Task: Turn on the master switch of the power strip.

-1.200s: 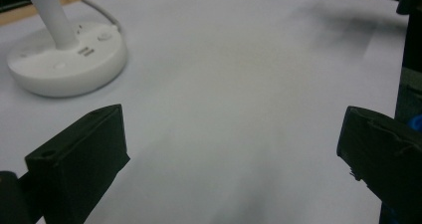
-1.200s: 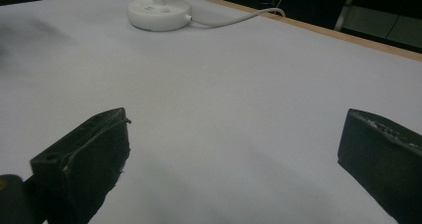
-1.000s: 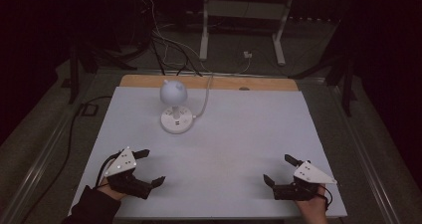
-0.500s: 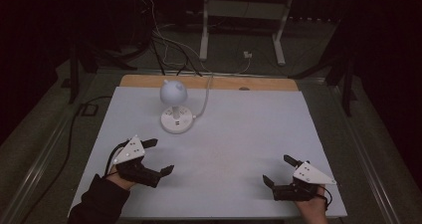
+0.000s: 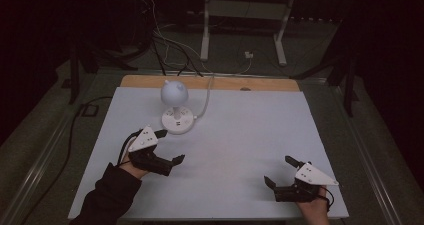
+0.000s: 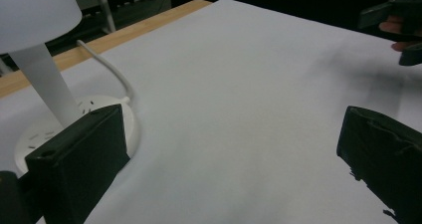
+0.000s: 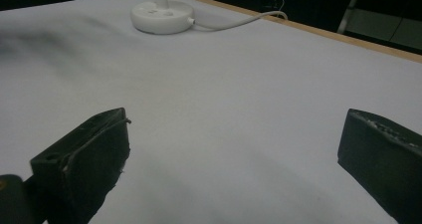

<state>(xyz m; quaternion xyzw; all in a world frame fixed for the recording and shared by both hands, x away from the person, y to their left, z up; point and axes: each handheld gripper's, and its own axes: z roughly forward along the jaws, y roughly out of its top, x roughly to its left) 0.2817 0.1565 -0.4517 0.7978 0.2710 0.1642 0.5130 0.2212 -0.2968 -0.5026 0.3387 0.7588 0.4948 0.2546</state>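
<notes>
A small white desk lamp with a round base stands at the far left of the white table; its white cord runs off the back edge. My left gripper is open just in front of the base, holding nothing. In the left gripper view the lamp's base sits right behind the left jaw of my left gripper, with the shade above. My right gripper rests open near the front right corner. In the right gripper view, my right gripper faces the base far off.
A wooden strip edges the table's far side. Dark cables and a white stand's legs lie on the floor behind. The other hand's gripper appears at the top right of the left gripper view.
My left gripper has moved forward and to the right, up close to the lamp's base, still open. The right gripper has stayed in place.
</notes>
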